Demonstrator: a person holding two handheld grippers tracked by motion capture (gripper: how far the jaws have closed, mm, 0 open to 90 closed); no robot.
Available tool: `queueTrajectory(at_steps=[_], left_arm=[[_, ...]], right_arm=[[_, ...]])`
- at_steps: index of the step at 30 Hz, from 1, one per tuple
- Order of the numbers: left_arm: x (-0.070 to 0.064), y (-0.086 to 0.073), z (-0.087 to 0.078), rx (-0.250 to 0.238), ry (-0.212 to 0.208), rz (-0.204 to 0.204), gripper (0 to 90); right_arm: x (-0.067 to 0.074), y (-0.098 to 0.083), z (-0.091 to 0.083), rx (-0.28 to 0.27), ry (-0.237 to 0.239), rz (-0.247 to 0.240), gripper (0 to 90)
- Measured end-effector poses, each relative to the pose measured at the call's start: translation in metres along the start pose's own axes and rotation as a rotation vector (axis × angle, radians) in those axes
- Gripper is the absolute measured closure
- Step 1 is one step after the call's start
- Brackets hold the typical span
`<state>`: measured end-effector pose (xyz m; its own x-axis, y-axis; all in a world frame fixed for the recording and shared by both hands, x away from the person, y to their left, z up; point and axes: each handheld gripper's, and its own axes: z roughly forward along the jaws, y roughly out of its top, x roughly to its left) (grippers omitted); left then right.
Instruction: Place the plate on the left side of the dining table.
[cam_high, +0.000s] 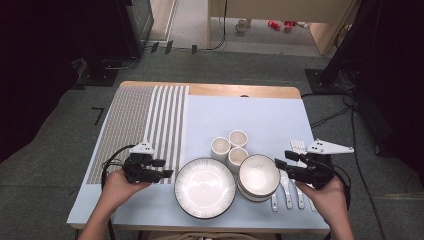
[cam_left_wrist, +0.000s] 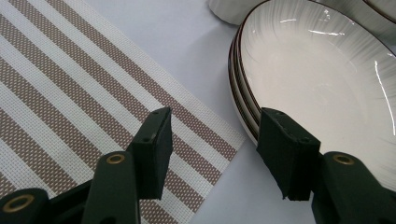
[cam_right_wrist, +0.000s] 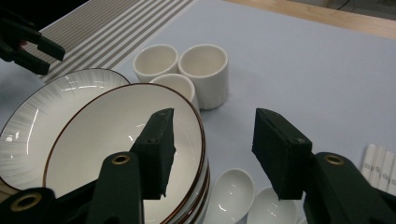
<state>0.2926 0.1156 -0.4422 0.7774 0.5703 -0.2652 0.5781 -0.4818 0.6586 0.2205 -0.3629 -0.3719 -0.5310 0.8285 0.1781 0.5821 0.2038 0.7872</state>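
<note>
I'm holding my left gripper (cam_left_wrist: 212, 140) open beside stacked plates (cam_left_wrist: 322, 79); my right gripper (cam_right_wrist: 212, 144) is gaping over bowls (cam_right_wrist: 121, 140), cups (cam_right_wrist: 203, 70) ahead.

The high view looks forward and down over the whole table (cam_high: 260, 91), while each gripper view sits close along its own tongs, both sharing the stacked plates (cam_left_wrist: 327, 79).

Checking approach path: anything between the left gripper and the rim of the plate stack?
Nothing visible. The left gripper is open, its jaws straddling the striped placemat corner and the plate stack rim, with only bare tablecloth between.
</note>
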Motion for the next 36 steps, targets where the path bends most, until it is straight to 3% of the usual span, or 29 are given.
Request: queueTrajectory(at_steps=[12,36], left_arm=[[0.002,0.006,0.001,-0.009,-0.002,-0.001,47.1],[0.002,0.013,0.007,0.01,0.004,0.012,43.3]], right_arm=[[0.02,0.003,-0.002,-0.001,0.022,-0.057,50.3],[0.057,0.0,0.004,0.022,0.075,-0.113,51.4]])
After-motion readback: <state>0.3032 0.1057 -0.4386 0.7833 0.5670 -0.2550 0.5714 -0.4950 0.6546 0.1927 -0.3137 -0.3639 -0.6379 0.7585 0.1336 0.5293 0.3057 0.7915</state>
